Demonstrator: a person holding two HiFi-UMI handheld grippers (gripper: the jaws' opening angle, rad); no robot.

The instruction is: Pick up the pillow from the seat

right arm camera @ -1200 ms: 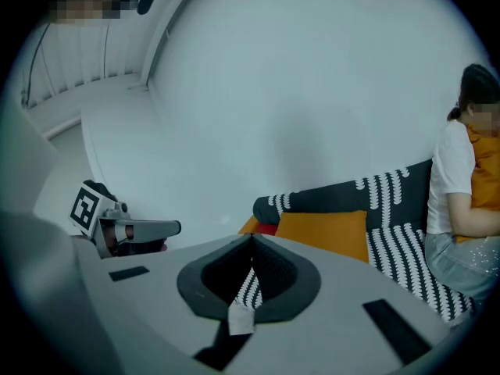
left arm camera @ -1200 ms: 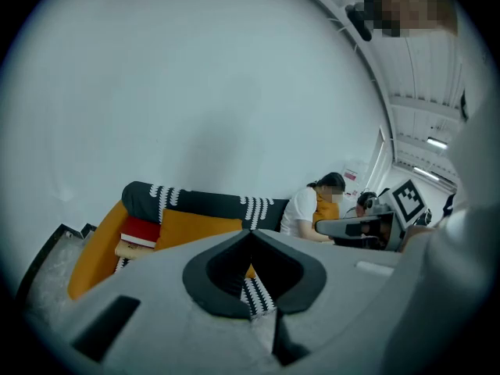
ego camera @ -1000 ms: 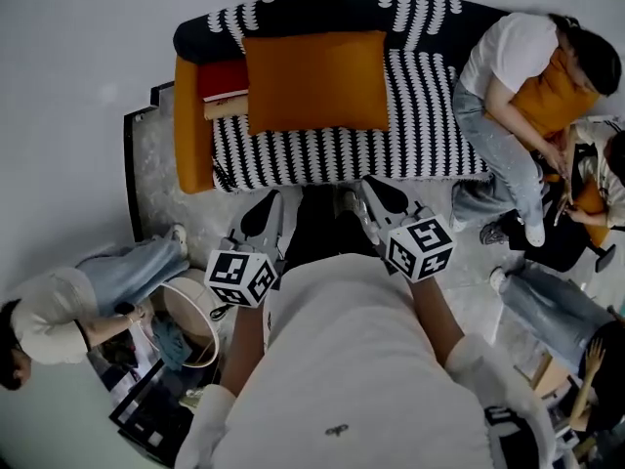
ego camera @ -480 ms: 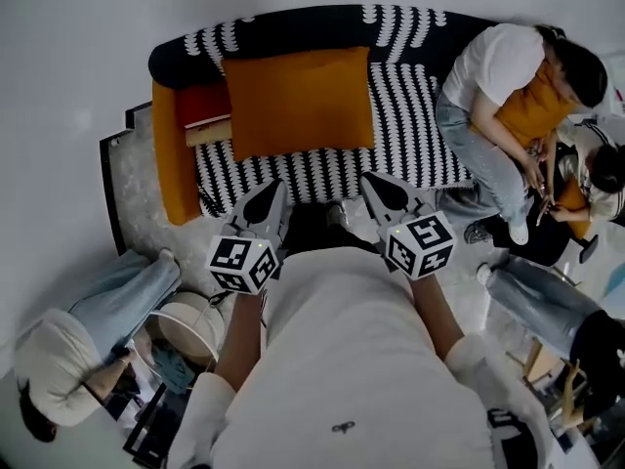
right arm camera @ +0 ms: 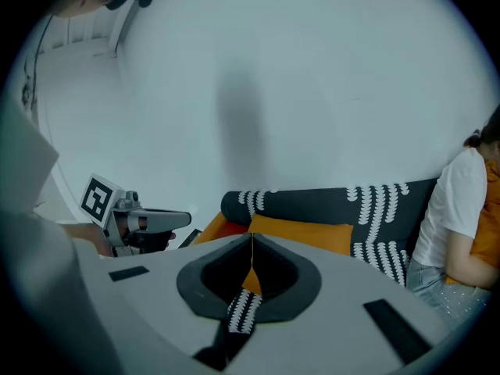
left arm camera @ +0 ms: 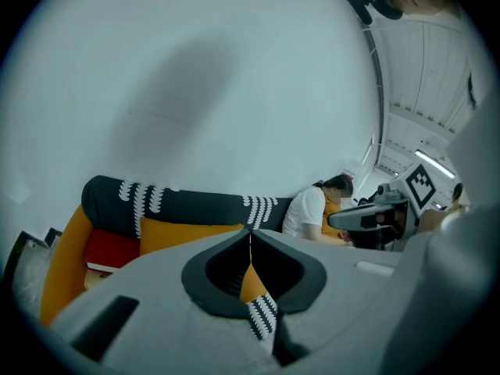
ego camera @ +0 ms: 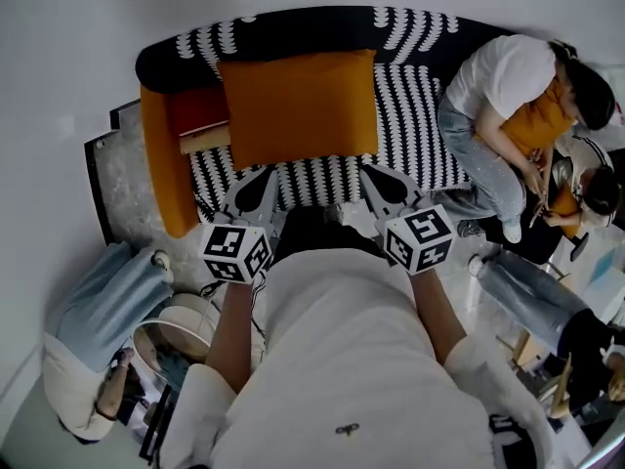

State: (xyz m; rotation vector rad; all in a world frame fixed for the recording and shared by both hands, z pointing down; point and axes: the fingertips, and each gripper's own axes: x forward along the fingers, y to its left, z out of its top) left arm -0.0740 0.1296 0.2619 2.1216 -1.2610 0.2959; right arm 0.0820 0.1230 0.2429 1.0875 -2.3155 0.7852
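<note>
Here's the big black-and-white patterned sofa [ego camera: 420,115] filling the top of the head view. A person [ego camera: 493,91] sits at its right end and an orange armrest [ego camera: 161,164] caps the left end. The orange pillow [ego camera: 298,106] leans against the backrest on the left half of the seat, its bottom edge resting on the striped cushion.

Both forearms reach straight out from the wearer's body, side by side, each angled down toward the seat with its marker cube on top.

The left gripper [ego camera: 262,174] comes in at the pillow's lower left corner and the right gripper [ego camera: 373,172] at its lower right corner. Both tips are over the front of the seat, right by the pillow's near edge. From above it can't be told whether they touch it.

In the left gripper view, the left gripper [left arm camera: 250,241] has its jaws pressed together with nothing between them. The pillow [left arm camera: 183,233] lies ahead and slightly left of the tips.

It's the same on the right. The right gripper [right arm camera: 251,244] is fully closed and empty, with the pillow [right arm camera: 308,235] ahead and slightly to the right.
</note>
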